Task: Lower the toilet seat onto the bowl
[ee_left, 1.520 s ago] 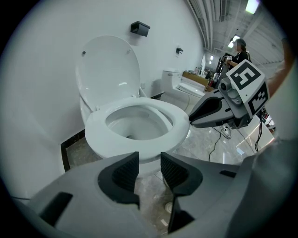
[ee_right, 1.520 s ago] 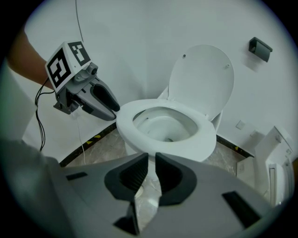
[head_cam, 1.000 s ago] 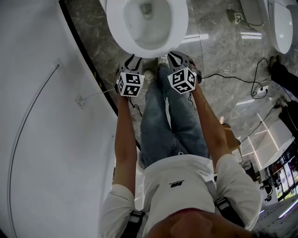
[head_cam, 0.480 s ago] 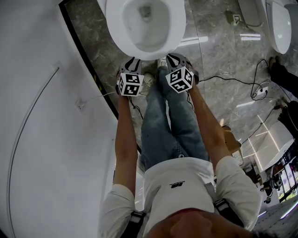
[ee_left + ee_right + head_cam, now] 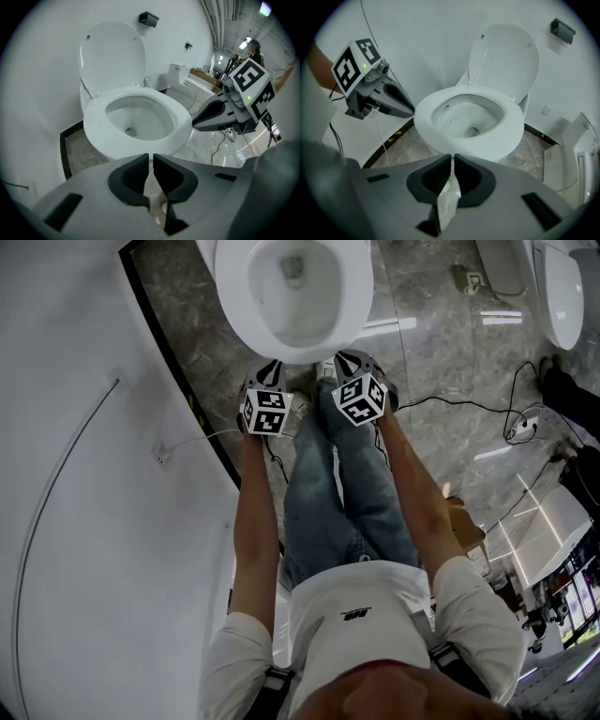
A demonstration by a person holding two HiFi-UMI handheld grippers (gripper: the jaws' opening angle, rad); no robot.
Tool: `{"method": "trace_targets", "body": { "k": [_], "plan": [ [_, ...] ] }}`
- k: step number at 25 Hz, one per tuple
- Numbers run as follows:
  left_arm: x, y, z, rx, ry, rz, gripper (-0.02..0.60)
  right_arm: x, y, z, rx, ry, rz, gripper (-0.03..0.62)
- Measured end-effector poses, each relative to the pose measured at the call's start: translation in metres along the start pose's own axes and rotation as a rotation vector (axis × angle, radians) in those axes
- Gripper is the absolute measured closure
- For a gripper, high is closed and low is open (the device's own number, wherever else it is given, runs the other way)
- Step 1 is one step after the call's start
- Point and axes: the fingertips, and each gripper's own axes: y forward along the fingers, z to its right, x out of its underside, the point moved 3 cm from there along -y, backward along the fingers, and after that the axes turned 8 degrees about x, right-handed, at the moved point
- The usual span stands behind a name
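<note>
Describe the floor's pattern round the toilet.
Floor: grey veined marble, glossy; shows best in the head view.

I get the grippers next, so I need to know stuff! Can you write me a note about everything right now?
Left gripper: jaws have just been closing, nearly together, nothing between them.
Right gripper: shut, empty.
Both hover in front of the bowl, touching nothing.
Toilet seat looks already flat on it; lid stands upright.
Left to do: probably nothing, just check the seat.

Left gripper [image 5: 151, 161] jaws just closing (nothing between), right gripper [image 5: 453, 161] jaws together
</note>
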Motion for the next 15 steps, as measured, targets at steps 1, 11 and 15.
{"method": "trace_targets", "body": {
  "k": [1,11,15],
  "plan": [
    [-0.001,0.0,0.001,0.001,-0.001,0.003,0.532,0.001,0.001,0.0,-0.002,-0.001,-0.006,0.551],
    [-0.036,-0.033,0.013,0.006,0.021,0.112,0.545,-0.029,-0.043,0.001,0.029,0.03,0.113,0.556],
    [-0.061,-0.054,0.016,-0.003,0.032,0.179,0.546,-0.059,-0.069,0.014,0.064,0.074,0.208,0.559]
  ]
}}
